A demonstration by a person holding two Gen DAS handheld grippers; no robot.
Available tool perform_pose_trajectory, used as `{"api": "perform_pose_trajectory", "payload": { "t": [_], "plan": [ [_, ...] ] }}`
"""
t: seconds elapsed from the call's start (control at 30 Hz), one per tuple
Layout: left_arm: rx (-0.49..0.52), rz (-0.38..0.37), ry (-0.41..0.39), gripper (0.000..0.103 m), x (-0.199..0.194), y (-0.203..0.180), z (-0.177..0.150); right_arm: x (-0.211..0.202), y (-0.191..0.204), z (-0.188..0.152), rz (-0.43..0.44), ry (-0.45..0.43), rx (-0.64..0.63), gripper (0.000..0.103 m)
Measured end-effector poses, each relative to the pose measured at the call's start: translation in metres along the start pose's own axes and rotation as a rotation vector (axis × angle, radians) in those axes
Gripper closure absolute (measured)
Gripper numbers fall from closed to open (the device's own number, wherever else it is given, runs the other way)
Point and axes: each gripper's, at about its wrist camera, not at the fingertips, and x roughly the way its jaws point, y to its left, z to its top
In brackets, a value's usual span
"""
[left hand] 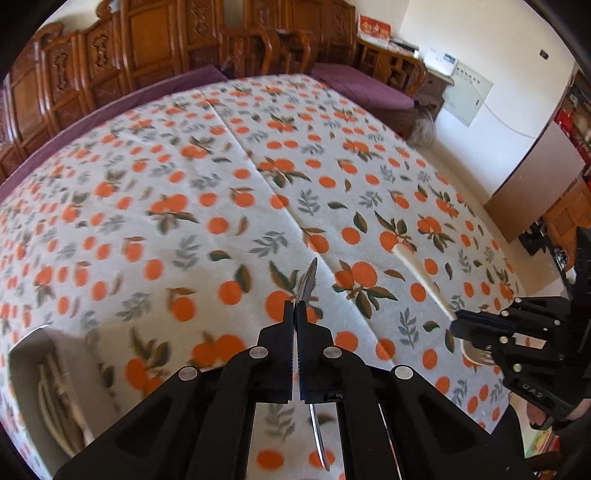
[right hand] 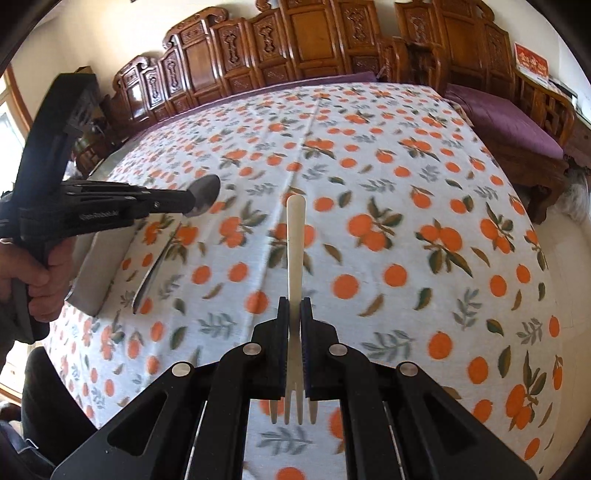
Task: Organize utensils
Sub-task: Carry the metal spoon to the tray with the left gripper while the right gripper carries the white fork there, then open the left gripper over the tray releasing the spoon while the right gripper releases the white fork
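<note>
Left gripper (left hand: 295, 314) clamped edge-on on a metal spoon (left hand: 308, 284), right gripper (right hand: 294, 314) pinching a cream fork (right hand: 295, 258), both above the tablecloth (left hand: 184, 177); thin grips, either could pivot or slip.

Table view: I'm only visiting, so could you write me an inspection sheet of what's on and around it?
Surface: table under an orange-print cloth.
Job's things: metal spoon; cream-handled fork; grey tray near the table's edge, with pale utensils inside, blurred.
Clutter: nothing seen.
Grippers: left gripper, fingers shut on the spoon; right gripper, fingers shut on the fork, tines toward the camera.
Cables: white cord on the far wall.
Surroundings: carved wooden furniture; purple cushion.
</note>
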Motion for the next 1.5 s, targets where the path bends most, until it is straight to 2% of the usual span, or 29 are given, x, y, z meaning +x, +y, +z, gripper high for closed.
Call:
{"api": "perform_pose_trajectory", "payload": {
  "t": [0.43, 0.7, 1.03, 1.3, 1.5],
  "plan": [
    [-0.096, 0.113, -0.089, 0.103, -0.081, 0.068, -0.036, -0.002, 0.077, 0.019, 0.063, -0.023, -0.095, 0.096],
    [-0.164, 0.173, -0.091, 0.103, -0.103, 0.118, -0.063, 0.005, 0.123, 0.025, 0.099, -0.017, -0.143, 0.096],
    [-0.219, 0.219, -0.04, 0.102, -0.084, 0.165, -0.088, 0.014, 0.157, 0.028, 0.122, -0.002, -0.184, 0.096],
    [-0.252, 0.228, 0.001, 0.102, -0.063, 0.18, -0.098, 0.018, 0.179, 0.031, 0.131, 0.005, -0.207, 0.096],
    [-0.27, 0.227, -0.001, 0.099, -0.071, 0.185, -0.105, 0.026, 0.196, 0.034, 0.152, 0.02, -0.217, 0.096]
  ]
}}
